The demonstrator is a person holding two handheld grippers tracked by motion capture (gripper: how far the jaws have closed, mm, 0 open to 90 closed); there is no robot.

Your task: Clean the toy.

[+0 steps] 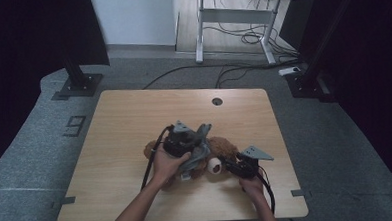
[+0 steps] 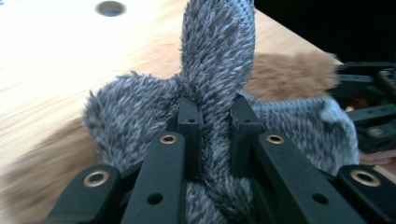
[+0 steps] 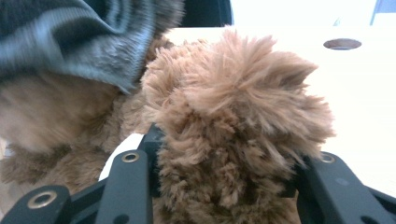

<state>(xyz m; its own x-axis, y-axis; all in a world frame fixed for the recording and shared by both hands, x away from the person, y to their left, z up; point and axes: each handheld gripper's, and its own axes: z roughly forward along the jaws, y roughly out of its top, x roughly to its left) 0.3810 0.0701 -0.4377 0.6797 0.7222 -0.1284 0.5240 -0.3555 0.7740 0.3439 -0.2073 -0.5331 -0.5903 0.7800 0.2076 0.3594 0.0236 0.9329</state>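
Note:
A brown plush teddy bear (image 1: 220,148) lies in the middle of the wooden table (image 1: 134,113). A grey fuzzy garment (image 1: 199,146) is draped over its body. My left gripper (image 2: 212,119) is shut on a fold of the grey garment (image 2: 215,70), which stands up between its jaws. My right gripper (image 3: 224,177) is shut on a brown furry part of the bear (image 3: 233,107), near its white muzzle (image 1: 215,165). In the high view the left gripper (image 1: 181,140) sits over the bear's middle and the right gripper (image 1: 236,166) at the bear's right.
A round cable hole (image 1: 217,101) sits near the table's far edge. Black stand bases (image 1: 78,85) rest on the floor at far left and far right. A white desk frame (image 1: 235,18) with cables stands behind.

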